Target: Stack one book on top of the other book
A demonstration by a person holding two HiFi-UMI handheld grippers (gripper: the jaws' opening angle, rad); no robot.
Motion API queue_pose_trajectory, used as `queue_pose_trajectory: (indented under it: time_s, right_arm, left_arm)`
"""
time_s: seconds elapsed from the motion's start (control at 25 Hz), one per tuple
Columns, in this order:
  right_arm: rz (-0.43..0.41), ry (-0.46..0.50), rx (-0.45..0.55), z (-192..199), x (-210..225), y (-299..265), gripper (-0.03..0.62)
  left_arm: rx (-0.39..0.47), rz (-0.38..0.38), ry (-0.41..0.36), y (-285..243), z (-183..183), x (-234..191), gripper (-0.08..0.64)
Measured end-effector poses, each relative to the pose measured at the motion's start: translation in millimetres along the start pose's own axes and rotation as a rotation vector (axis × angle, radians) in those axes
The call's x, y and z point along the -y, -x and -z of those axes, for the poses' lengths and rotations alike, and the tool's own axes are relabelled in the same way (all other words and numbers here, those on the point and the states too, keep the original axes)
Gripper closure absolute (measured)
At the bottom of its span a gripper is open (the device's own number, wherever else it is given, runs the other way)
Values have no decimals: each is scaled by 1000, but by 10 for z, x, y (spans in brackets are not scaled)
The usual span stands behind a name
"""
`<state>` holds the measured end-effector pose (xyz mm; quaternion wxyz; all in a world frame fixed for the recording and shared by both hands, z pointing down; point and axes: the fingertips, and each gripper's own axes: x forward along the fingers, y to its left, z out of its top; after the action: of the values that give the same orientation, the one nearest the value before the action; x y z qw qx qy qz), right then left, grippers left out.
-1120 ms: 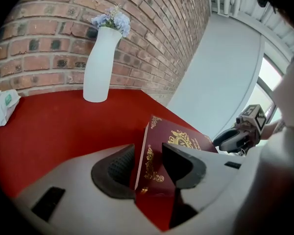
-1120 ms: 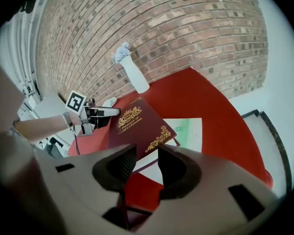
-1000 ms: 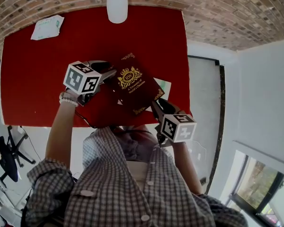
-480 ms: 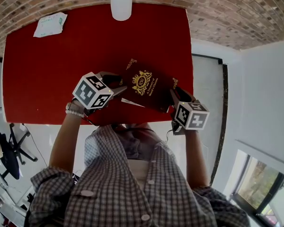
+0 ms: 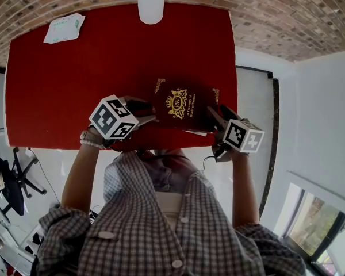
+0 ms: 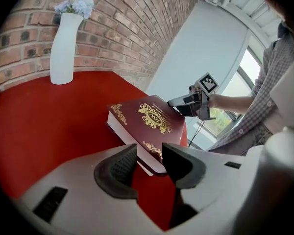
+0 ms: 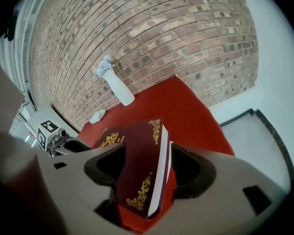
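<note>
On the red worktop (image 5: 57, 91), a white packet (image 5: 64, 29) is seen at ten o'clock and a white vase (image 5: 150, 3) at twelve. The left gripper (image 5: 147, 112) is held at nine o'clock of the maroon book (image 5: 184, 103); its jaws are parted, with the book's near corner just beyond their tips, ungripped. The book is laid flat near the worktop's five o'clock edge, on a thinner book (image 5: 196, 133) of which only a pale edge shows. At four o'clock, the right gripper (image 5: 217, 118) is set around the maroon book's edge; its jaws have just been opening and are not pressed on it.
</note>
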<state>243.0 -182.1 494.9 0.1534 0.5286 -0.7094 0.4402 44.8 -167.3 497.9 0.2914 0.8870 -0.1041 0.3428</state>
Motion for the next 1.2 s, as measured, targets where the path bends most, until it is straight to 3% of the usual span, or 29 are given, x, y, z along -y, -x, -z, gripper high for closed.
queue_pose_trajectory:
  time_s: [0.24,0.6,0.88,1.2]
  right_arm:
    - [-48,-150,-61,305,31,2,302]
    - [-173,-327,-101,473,-66,-50,287]
    - [-167,-301,-114,435,-98,-97,281]
    - [-207,-214,-144,271,-373,-425,281]
  left_arm:
    - [138,5,189,85,-96,-192,394]
    - [121,31,235,-34,-80,-237,388]
    - [141,9,252,-3,-70,-242,388]
    - [182,-89,305,275,77,-454,388]
